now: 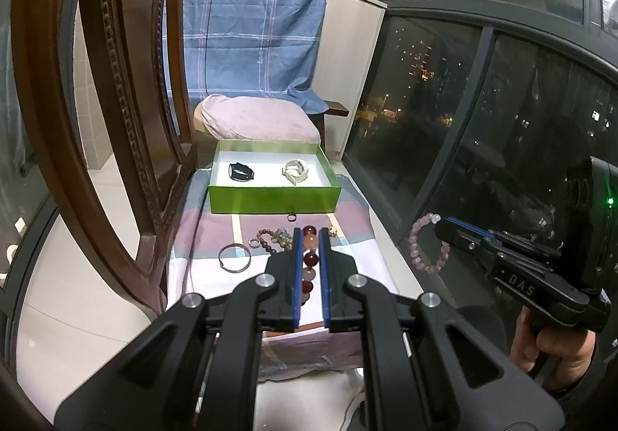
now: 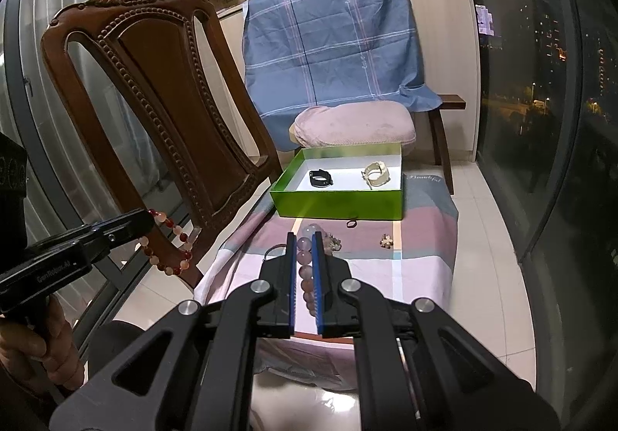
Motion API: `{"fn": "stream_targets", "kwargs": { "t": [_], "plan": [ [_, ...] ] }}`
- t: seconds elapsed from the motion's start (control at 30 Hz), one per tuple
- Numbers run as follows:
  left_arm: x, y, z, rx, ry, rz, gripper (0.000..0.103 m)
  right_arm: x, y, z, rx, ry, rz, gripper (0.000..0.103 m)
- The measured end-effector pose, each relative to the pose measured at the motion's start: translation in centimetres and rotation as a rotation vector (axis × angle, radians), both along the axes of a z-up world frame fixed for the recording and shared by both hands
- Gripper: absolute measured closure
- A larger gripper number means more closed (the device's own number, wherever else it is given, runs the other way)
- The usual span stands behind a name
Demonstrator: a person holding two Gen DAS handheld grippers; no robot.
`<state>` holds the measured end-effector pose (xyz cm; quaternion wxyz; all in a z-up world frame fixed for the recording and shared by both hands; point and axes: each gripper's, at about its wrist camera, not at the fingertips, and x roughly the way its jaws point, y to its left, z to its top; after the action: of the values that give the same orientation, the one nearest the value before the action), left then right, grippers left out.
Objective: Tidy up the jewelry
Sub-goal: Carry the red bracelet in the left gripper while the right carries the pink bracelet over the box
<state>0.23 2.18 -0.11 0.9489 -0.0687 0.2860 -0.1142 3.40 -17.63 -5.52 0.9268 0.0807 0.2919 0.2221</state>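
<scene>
Above the striped cloth (image 1: 347, 237), the left gripper (image 1: 310, 234) pinches a red-and-peach bead bracelet (image 1: 311, 261); the right gripper (image 2: 301, 235) pinches a pink bead bracelet (image 2: 305, 268). Both look mid-carry; next each likely needs lowering into the green box (image 2: 336, 201) beside the black watch (image 2: 321, 178) and cream watch (image 2: 375, 172).

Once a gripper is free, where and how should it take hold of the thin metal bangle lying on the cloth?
Grip the rim of the bangle, not across the whole hoop. It lies flat on the striped cloth, so come straight down from above, one finger inside the ring and one outside. The side away from the loose beads looks least crowded.
</scene>
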Motion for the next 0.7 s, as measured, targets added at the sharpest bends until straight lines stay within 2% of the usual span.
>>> {"fn": "stream_targets", "kwargs": {
  "t": [0.43,0.57,0.7],
  "plan": [
    [2.3,-0.4,-0.6,0.0,0.037,-0.005,0.095,2.2,0.6,-1.5,-0.001,0.04,0.01,0.095],
    [5.4,-0.9,0.4,0.005,0.023,-0.023,0.095,5.4,0.8,-1.2,0.016,0.043,0.036,0.095],
    [11.9,-1.2,1.9,-0.004,0.014,-0.043,0.095,10.6,1.4,0.1,0.03,0.032,0.056,0.095]
  ]
}}
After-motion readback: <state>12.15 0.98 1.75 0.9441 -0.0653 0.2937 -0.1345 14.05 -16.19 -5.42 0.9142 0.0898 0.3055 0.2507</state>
